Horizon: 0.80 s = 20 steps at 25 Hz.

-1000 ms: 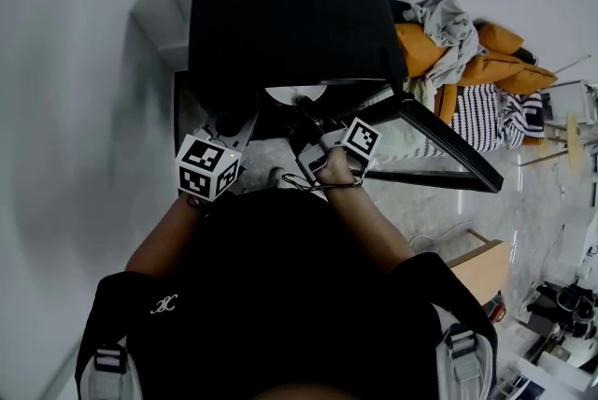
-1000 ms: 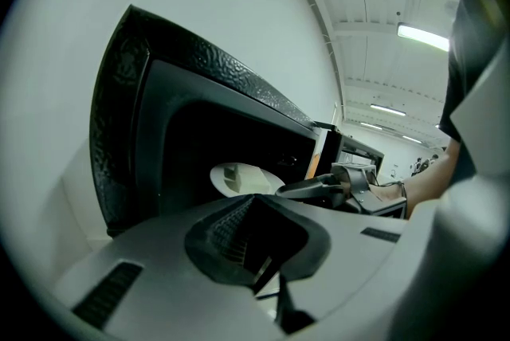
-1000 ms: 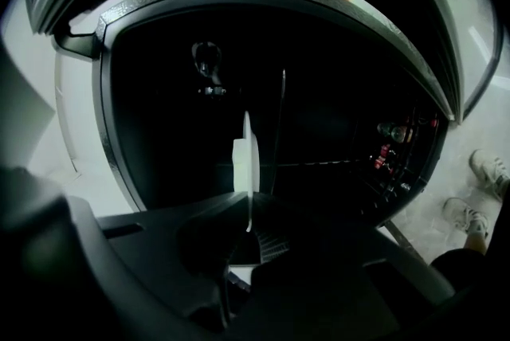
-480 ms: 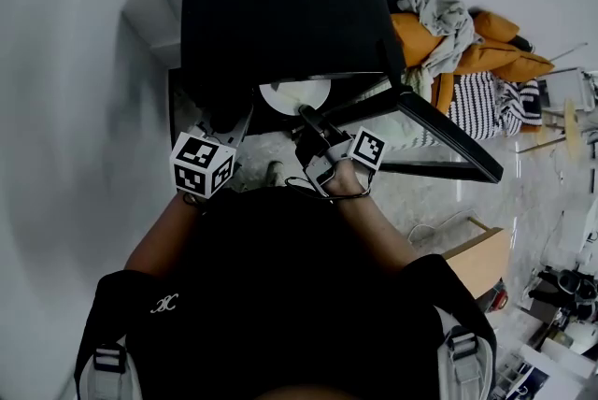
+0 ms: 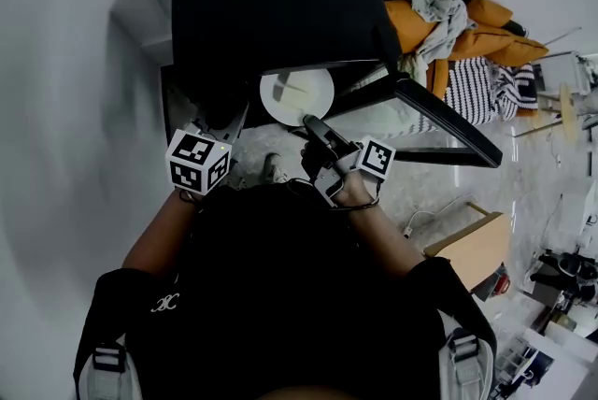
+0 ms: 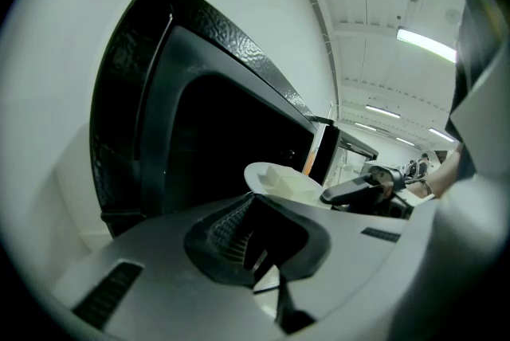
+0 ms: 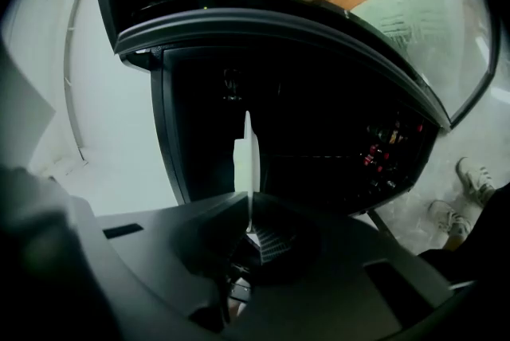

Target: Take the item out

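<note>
A white plate (image 5: 297, 95) with a pale block on it sticks out of the black oven's (image 5: 271, 6) dark opening. My right gripper (image 5: 311, 121) is shut on the plate's near rim. In the right gripper view the plate (image 7: 247, 160) shows edge-on, standing up from between the shut jaws (image 7: 249, 213). My left gripper (image 5: 224, 135) hangs left of the opening, apart from the plate, its jaws together with nothing between them. From the left gripper view (image 6: 256, 240) I see the plate (image 6: 283, 182) and the right gripper (image 6: 360, 188) beyond it.
The oven door (image 5: 439, 125) hangs open to the right. Orange cushions and clothes (image 5: 458, 24) are piled past it. A white wall (image 5: 65, 108) runs along the left. A wooden box (image 5: 472, 249) and cables lie on the floor at the right.
The plate has come further out of the oven, drawn toward me by the right gripper. The left gripper has stayed about where it was.
</note>
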Tool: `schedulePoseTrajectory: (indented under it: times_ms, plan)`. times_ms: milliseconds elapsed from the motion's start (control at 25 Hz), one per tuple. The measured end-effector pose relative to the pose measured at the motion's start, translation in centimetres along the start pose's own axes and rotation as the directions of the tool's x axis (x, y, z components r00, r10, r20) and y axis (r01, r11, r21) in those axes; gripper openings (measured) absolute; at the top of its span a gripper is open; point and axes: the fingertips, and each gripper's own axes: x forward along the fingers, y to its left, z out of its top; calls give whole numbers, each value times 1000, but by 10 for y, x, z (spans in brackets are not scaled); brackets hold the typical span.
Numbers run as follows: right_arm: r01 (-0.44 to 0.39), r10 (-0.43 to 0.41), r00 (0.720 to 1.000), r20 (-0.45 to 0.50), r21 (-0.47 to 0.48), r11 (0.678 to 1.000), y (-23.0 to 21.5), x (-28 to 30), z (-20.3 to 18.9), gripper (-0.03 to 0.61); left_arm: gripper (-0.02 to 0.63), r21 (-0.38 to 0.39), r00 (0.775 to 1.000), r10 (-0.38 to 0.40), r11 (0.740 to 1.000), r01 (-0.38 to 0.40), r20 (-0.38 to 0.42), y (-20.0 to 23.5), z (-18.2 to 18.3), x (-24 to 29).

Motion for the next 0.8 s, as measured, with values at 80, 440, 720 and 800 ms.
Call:
schedulePoseTrajectory:
  times_ms: [80, 440, 720, 800]
  plan:
    - [2, -2, 1000, 0, -1, 1000, 1, -6, -4, 22, 8, 2, 1000, -6, 1000, 6, -2, 0, 0, -1]
    - [0, 0, 1000, -4, 7, 1000, 5, -26, -25, 22, 8, 15, 999, -34, 999, 35, -12, -2, -1, -4]
    - [-12, 11, 999, 40, 9, 1000, 10, -38, -26, 23, 8, 14, 998, -61, 998, 61, -27, 1, -5, -4]
    - [-10, 9, 999, 48, 6, 1000, 9, -41, -25, 23, 8, 13, 997, -67, 998, 67, -26, 1, -6, -3]
